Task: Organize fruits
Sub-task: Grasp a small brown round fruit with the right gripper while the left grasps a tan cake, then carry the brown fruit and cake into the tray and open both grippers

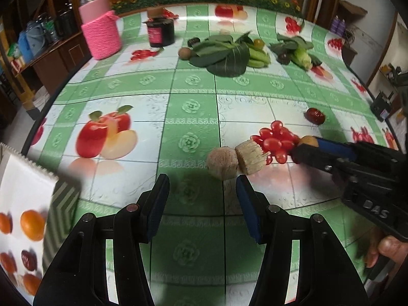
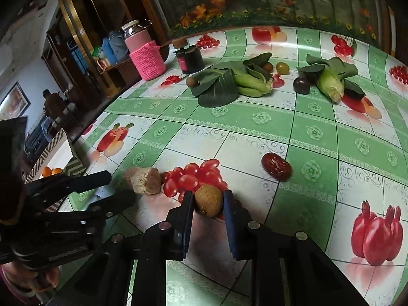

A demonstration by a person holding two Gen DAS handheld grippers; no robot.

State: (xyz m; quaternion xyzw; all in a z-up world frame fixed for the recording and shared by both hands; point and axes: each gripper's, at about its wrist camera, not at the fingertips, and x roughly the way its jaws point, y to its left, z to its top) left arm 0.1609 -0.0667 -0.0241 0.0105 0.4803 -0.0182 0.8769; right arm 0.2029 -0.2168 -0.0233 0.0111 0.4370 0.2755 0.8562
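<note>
Nearest the right tool (image 2: 207,204), a small brown round fruit (image 2: 208,200) sits between its two fingers, and the pads appear to be touching both sides of it; I read this as a grip just being made, with the fruit resting on the bench (image 2: 318,204) over a printed cluster of red cherries. To do it well, squeeze only until the skin is held firm, keep the fruit centred on the pads, then lift straight up before swinging away, since a round fruit can roll out sideways.

The left tool (image 1: 202,191) stands open and empty, its fingers just short of two pale fibrous chunks (image 1: 236,162) lying touching each other ahead of it. It should stay clear of the right tool's path.

A little beyond the right tool, to its right, lies a wrinkled red date (image 2: 276,169). To the left tool's near left is a box (image 1: 25,204) holding oranges and dates, likely the destination. Far ahead lie leafy greens (image 2: 229,84), a dark plum (image 2: 301,85) and corn (image 2: 330,86).
</note>
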